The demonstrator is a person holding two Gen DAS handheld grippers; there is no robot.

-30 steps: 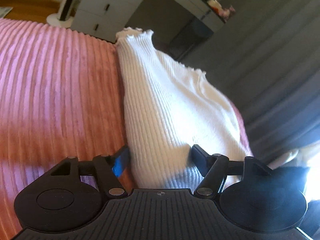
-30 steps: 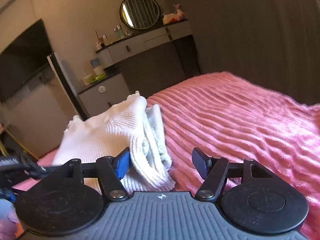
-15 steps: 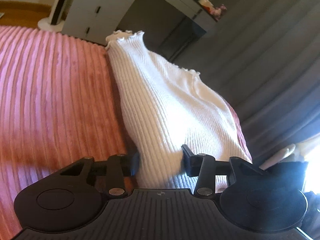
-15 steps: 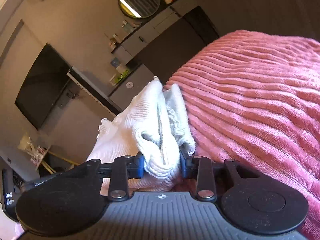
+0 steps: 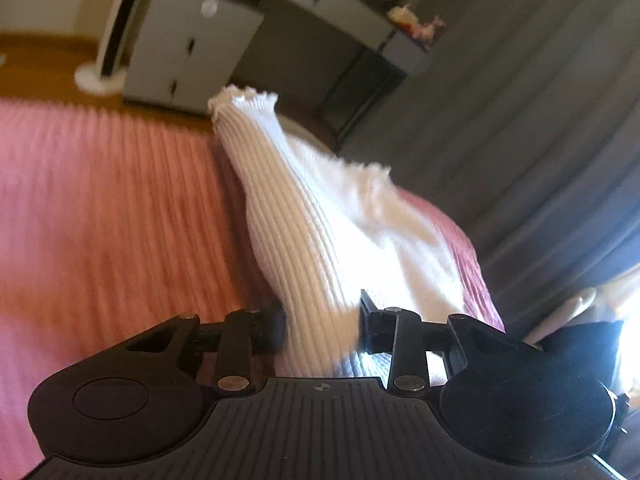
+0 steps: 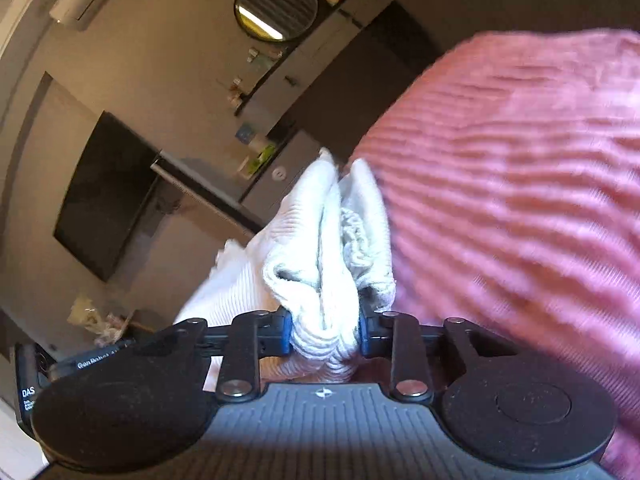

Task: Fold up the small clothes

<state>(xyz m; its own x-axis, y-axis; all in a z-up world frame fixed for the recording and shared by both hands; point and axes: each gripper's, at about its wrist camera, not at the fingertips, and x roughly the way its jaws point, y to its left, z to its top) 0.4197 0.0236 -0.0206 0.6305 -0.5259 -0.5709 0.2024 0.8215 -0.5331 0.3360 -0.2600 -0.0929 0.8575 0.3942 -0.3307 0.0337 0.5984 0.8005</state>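
Observation:
A small white ribbed knit garment (image 5: 320,232) with frilled cuffs lies on a pink ribbed bedspread (image 5: 112,216). My left gripper (image 5: 322,326) has its jaws closing on the garment's near end, and both pads press into the knit, which rises off the bed toward them. In the right wrist view the same white garment (image 6: 320,248) is bunched into thick folds. My right gripper (image 6: 325,332) is closing too, its pads squeezing that bunch. The bedspread (image 6: 520,200) fills the right of that view.
Past the bed's far edge stand grey drawers (image 5: 188,48), a dresser with a round mirror (image 6: 276,6) and dark curtains (image 5: 540,120). A dark TV screen (image 6: 100,196) hangs on the wall. The other hand's gripper (image 5: 576,332) shows at the right edge.
Both grippers went from wide open around the white garment to clamped on it. The left one lifted its end slightly. The right wrist rolled, tilting its view of the room.

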